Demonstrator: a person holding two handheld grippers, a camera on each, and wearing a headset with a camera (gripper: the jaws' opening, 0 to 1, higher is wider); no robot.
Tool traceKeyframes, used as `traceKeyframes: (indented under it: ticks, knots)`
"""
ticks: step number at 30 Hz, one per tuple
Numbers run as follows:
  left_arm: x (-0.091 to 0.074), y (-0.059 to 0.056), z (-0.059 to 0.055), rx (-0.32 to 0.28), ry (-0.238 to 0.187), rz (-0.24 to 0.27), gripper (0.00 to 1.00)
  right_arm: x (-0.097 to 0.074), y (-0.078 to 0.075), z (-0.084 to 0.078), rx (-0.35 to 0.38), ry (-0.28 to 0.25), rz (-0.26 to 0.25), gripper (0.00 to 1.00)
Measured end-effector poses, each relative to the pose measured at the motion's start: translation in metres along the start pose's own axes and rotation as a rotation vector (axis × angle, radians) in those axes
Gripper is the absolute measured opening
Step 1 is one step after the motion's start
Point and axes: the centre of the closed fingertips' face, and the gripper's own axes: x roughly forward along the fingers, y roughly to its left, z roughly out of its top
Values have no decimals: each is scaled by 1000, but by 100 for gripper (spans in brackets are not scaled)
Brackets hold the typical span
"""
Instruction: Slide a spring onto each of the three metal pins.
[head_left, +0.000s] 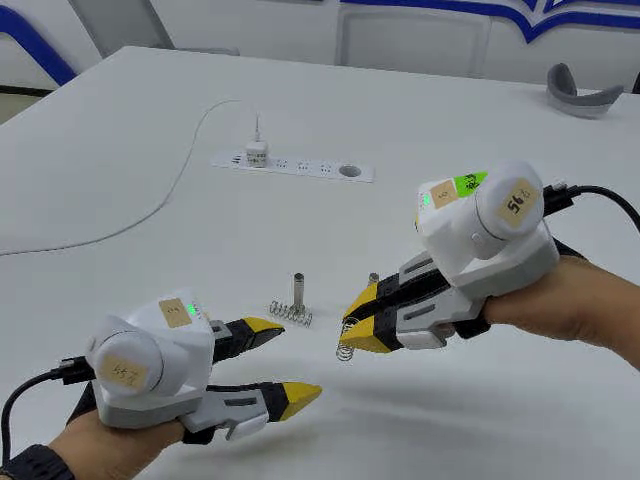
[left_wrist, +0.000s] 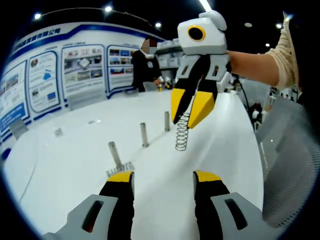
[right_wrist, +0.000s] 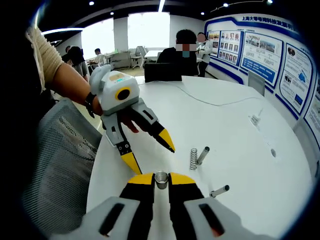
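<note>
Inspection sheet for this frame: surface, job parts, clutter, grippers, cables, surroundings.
Surface: white table, flat.
Job's things: three metal pins upright, all bare; loose spring lying at one pin's base; held spring hanging above the table.
Clutter: grey curved object at the far edge.
Grippers: left gripper open, hovering; right gripper shut on held spring.
Cables: power strip with charger and white cable; black leads off both grippers.
Surroundings: wall posters, people beyond the table.

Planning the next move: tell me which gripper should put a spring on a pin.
Right. The right gripper holds a spring close to a pin; the left gripper is open and empty.
</note>
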Motion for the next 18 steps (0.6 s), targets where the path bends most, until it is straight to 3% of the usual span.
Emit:
traceKeyframes:
  ticks: [18]
  knots:
    - [-1, 7, -4, -16, 8, 28, 53, -18, -31, -5, 34, 2, -71, 12]
